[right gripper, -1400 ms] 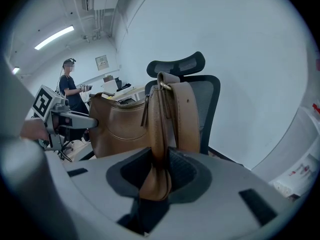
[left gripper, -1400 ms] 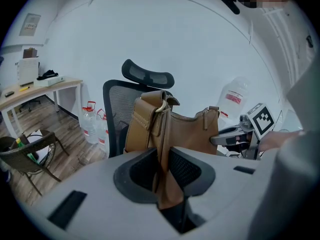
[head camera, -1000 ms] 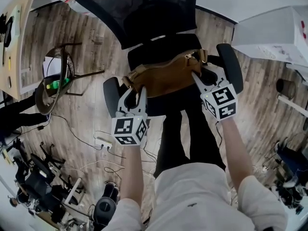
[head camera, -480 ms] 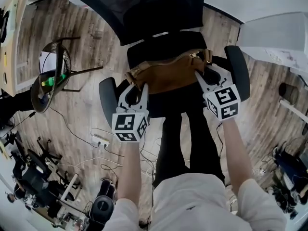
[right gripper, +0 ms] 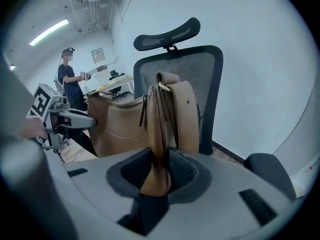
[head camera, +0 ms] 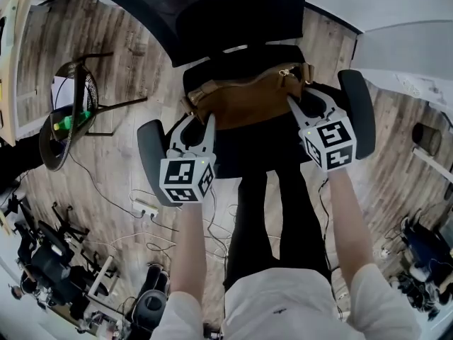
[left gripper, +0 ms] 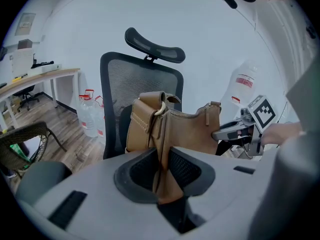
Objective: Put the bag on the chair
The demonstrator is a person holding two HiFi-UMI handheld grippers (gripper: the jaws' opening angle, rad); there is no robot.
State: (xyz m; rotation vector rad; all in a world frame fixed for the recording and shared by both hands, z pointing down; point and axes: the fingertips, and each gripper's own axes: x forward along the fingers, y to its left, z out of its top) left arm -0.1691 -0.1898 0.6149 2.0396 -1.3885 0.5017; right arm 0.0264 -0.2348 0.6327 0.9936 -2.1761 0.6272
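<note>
The left claw (head camera: 201, 122) and right claw (head camera: 300, 105) each pinch an end of the tan bag (head camera: 248, 102), which hangs between them over the office chair (head camera: 244, 151) just ahead.

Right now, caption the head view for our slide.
Left gripper and right gripper hold a tan bag over an office chair.

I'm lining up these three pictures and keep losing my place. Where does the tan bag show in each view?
Head view: the bag lies upper centre, across the black chair.
Left gripper view: the bag sits at centre, stretching right.
Right gripper view: the bag sits at centre, stretching left.
Shared landmark: the chair's mesh back stands behind the bag in every view.
</note>
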